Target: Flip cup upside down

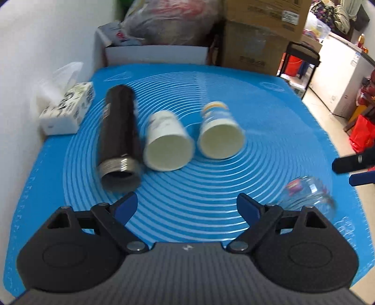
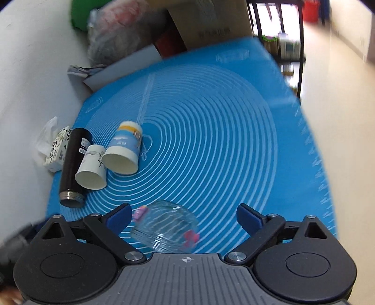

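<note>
Several cups lie on their sides on a blue mat: a black flask, a white paper cup, a blue-and-white paper cup and a clear glass cup. My left gripper is open and empty, near the flask's mouth. My right gripper is open, and the glass cup lies between its fingers, closer to the left one. The flask, white cup and blue-and-white cup lie further left. The right gripper's fingertips show in the left wrist view.
A tissue pack sits at the mat's left edge by the white wall. Cardboard boxes and a plastic bag stand behind the table. The table's right edge drops to the floor.
</note>
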`<state>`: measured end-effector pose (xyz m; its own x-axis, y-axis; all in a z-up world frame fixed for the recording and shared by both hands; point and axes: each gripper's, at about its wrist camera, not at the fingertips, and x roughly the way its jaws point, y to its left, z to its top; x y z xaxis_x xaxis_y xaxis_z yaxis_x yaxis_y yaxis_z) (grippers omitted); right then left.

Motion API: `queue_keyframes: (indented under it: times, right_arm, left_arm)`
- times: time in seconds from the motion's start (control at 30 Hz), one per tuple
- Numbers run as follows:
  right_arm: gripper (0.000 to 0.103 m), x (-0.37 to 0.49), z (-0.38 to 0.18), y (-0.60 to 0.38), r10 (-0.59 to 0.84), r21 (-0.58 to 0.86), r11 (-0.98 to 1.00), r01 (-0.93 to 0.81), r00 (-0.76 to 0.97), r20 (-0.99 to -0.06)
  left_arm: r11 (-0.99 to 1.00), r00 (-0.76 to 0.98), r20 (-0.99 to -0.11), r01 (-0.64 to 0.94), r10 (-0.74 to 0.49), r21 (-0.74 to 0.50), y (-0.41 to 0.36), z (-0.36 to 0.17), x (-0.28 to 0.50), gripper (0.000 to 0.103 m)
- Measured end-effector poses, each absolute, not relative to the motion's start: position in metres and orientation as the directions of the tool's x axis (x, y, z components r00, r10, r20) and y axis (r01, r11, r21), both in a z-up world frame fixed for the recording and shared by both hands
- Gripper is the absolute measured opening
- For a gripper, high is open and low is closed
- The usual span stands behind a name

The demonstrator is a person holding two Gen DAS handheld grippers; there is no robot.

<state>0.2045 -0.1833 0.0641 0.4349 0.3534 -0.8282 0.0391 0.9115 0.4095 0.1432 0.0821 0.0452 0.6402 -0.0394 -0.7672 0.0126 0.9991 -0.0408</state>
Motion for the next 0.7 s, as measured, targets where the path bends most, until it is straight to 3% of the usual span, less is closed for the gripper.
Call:
queue_keyframes:
  times: [0.4,0.7]
  right_arm:
    - [0.093,0.244,0.024,-0.149,0.358,0.401,0.905,0.14,0.256,-0.898]
    - [0.103,0.253,-0.005,-0.146,0.418,0.455,0.868,0.198,0.201,-0.886]
  left_arm:
    - [0.999,0.632,-0.773,0.017,-0.046,-0.046,0.117,0.022,0.13,0.091]
    - [0.998,0.632,-0.773,0.019,-0.054,-0.055,0.126,0.015,0.13,0.091]
